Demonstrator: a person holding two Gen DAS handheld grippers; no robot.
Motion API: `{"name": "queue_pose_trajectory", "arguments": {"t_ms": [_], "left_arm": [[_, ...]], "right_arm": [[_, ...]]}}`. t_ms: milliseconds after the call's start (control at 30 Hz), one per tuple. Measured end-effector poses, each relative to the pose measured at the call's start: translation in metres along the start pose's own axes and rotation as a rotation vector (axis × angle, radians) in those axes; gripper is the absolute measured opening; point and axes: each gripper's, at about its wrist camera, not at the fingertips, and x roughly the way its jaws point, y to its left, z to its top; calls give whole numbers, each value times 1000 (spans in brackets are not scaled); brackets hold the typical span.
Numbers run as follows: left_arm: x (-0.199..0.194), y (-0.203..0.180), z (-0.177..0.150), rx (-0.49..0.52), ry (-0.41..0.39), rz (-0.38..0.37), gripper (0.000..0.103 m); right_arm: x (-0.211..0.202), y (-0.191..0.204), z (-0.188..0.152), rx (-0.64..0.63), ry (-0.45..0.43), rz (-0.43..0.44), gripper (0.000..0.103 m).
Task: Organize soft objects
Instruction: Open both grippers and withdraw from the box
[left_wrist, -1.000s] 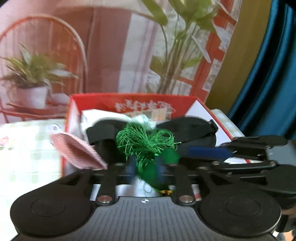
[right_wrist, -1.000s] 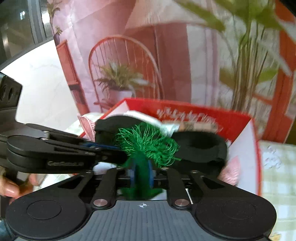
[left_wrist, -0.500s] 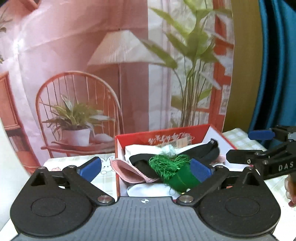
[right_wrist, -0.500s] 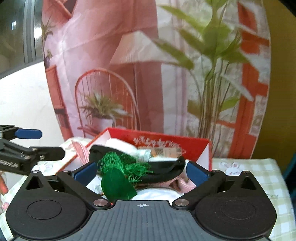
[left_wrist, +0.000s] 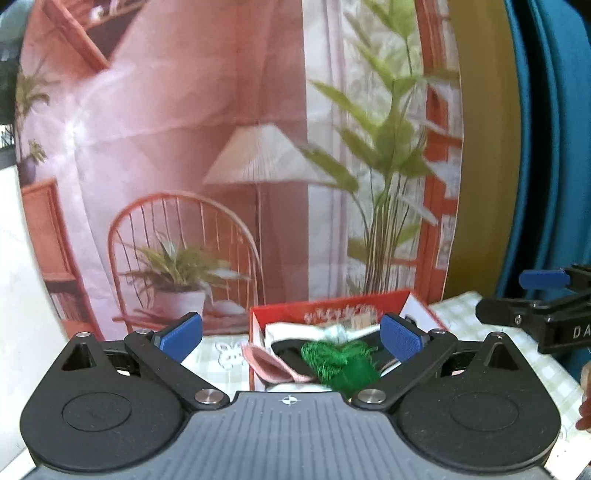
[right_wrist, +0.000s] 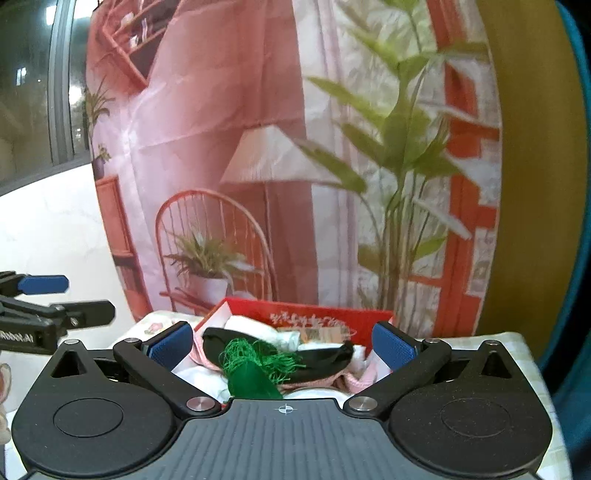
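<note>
nearest to each camera, both sets of fingers are spread as wide as they go with nothing between them. left gripper (left_wrist: 290, 338) and right gripper (right_wrist: 282, 345) both sit back from the box and look slightly down at it. you can see the right gripper poking in at the edge of the left view, and the other way round too, so they're side by side and apart.

just past the fingers is the red box (right_wrist: 369, 319) on the checked surface (left_wrist: 546, 369). the green tassel thing (right_wrist: 255, 363) lies on top of the pile in it, near the front. under and behind it there's a black strap (right_wrist: 321, 360), a pink knitted piece (left_wrist: 271, 363) hanging over the box's left wall, and some white cloth (left_wrist: 286, 328) further back. behind all that it's just a printed backdrop (left_wrist: 229, 166) with a chair, lamp and plants.

my read: the tassel looks like it's been put in, so this is the gap between items, hands empty. next move would be finding whatever soft thing isn't in the box, but i can't see any loose item on the surface in either view. could also be tucking in that pink piece, since it's draped over the edge.
</note>
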Motion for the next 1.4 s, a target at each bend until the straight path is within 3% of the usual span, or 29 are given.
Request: {"name": "queue_pose_trajectory", "arguments": {"t_ms": [200,533,900,1400], "left_arm": [[-43,-11,16,17,-78,67,103],[-91,-9,18,-50,-122,76,103],[-101,-9,17,-55,-138,89,103],[-100,-7,16,-52,-140,107,103]], "right_arm": [[-44,8,13,-11,-55,-46,103],[-93,10,22,26,-85,-106,103],[-114,16,21,11,-91,-97,103],[-110,17,24,-8,-76,-108,103]]}}
